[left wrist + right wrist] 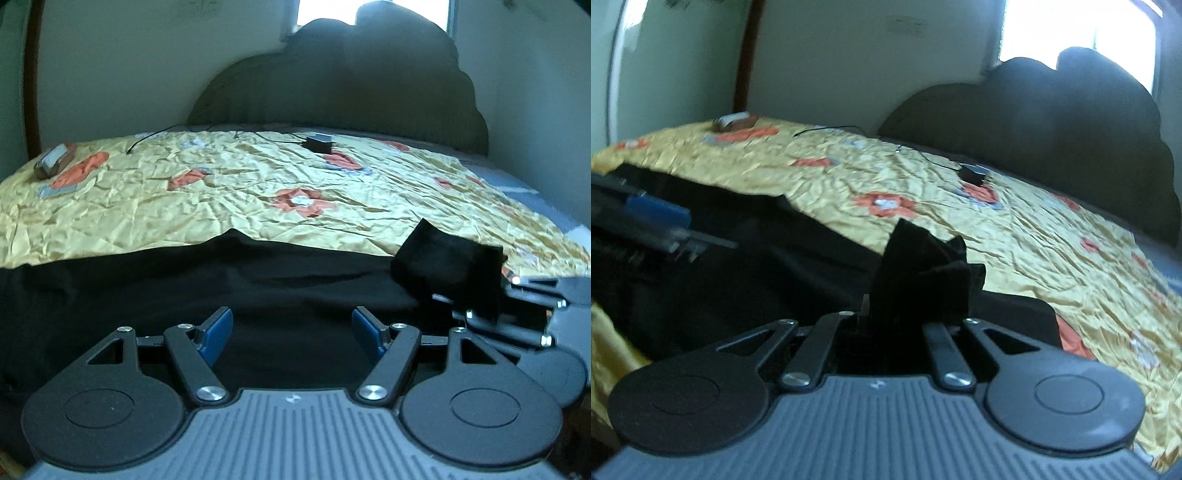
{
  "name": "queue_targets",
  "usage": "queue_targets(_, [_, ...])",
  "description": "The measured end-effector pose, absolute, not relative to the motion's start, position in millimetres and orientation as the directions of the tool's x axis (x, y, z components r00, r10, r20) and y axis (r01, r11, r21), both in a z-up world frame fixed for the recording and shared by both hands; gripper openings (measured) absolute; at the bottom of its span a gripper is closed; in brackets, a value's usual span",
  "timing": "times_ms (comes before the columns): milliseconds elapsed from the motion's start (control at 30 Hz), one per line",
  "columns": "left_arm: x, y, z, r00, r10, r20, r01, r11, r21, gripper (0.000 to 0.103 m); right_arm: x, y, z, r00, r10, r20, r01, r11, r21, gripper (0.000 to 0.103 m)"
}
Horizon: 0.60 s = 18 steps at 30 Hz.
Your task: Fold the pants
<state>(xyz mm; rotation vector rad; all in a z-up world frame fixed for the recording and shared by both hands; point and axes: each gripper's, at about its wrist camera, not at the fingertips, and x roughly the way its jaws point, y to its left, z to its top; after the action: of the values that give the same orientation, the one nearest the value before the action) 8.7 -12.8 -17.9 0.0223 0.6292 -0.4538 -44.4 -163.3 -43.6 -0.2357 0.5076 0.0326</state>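
Nearest, the left gripper (291, 328) hangs with its 2 blue fingers (218, 326) spread wide and nothing between them, just above the black pants (184, 280). The right gripper (897, 317) is pinched tight on a bunched corner of the pants, which stands up from its fingers in a dark peak.

The pants lie spread along the near edge of the bed, on a crinkled yellow bedspread (229, 195) with orange flowers. The cloth looks soft, light and limp; it should drape and sag from any single hold, so I judge that pinching at hems or waistband corners, 1 per gripper, keeps each fold straight. The shiny bedspread may let the fabric slide.

Farther back sit a small dark box with a cable (317, 143), a brownish object (53, 162) and the dark headboard (351, 81). No writing can be read.
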Motion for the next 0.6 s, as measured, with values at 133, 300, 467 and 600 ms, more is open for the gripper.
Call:
queue_targets(133, [14.7, -8.4, -16.5, 0.696, -0.426, -0.579, 0.416, 0.895, -0.158, 0.071, -47.5, -149.8, -47.8, 0.876, -0.038, -0.481, -0.119, 0.949, -0.292, 0.007])
queue_targets(300, [36.7, -16.2, -8.7, 0.518, -0.650, -0.556, 0.472, 0.759, -0.447, 0.076, -49.6, -139.8, -53.5, 0.874, -0.052, -0.483, -0.140, 0.925, -0.353, 0.007])
queue_targets(467, [73.9, -45.8, -30.2, 0.311, -0.774, -0.551, 0.363, 0.633, -0.684, 0.078, -52.3, -135.3, -55.3, 0.877, -0.059, -0.477, -0.144, 0.915, -0.376, 0.007])
queue_targets(600, [85.2, -49.2, -44.5, 0.280, -0.796, -0.536, 0.275, 0.602, -0.750, 0.078, -57.4, -129.3, -55.7, 0.883, -0.065, -0.466, -0.157, 0.893, -0.422, 0.006])
